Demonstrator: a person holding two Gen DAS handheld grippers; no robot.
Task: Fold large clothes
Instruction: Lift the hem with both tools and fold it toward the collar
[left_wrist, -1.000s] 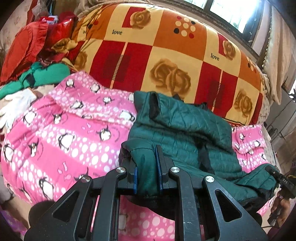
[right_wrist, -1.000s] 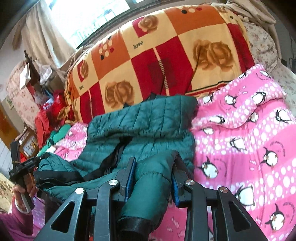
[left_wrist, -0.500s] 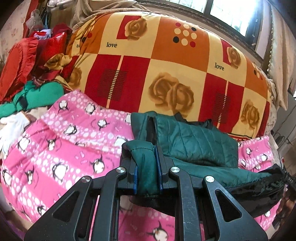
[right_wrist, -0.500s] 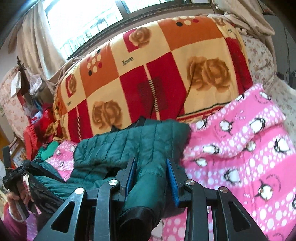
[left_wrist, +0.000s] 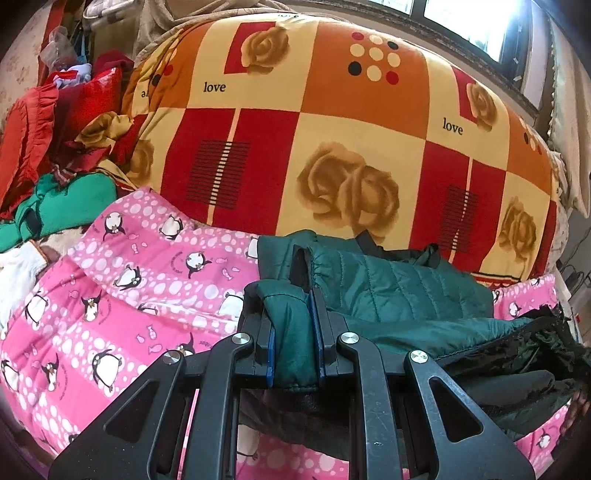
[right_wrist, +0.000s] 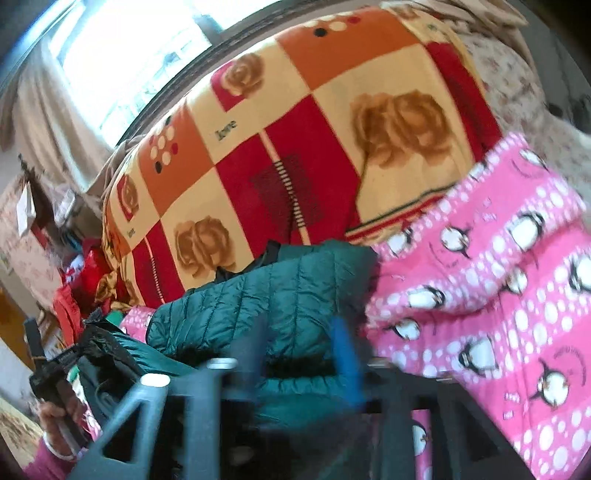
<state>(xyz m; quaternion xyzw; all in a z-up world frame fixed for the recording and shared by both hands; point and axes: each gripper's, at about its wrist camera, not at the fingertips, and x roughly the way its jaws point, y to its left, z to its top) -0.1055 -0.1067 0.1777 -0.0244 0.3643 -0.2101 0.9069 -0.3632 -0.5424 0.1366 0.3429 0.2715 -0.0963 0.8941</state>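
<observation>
A dark green quilted jacket (left_wrist: 391, 291) lies on the pink penguin blanket (left_wrist: 122, 295), its near hem lifted off the bed. My left gripper (left_wrist: 291, 332) is shut on a fold of the jacket's hem at its left side. In the right wrist view, blurred by motion, my right gripper (right_wrist: 303, 350) has its blue pads either side of the jacket's other hem corner (right_wrist: 295, 373), with the jacket body (right_wrist: 266, 295) stretching away beyond. The black lining (left_wrist: 524, 354) shows along the raised edge.
A big red, orange and cream rose quilt (left_wrist: 332, 147) is heaped behind the jacket. Red and green clothes (left_wrist: 62, 147) are piled at the far left. The person's left hand with its gripper handle (right_wrist: 51, 391) shows in the right wrist view. A window is behind.
Both grippers have lifted and carried the jacket's near hem forward over the jacket body. The views tilted up, and the right wrist view is now blurred and rolled.
</observation>
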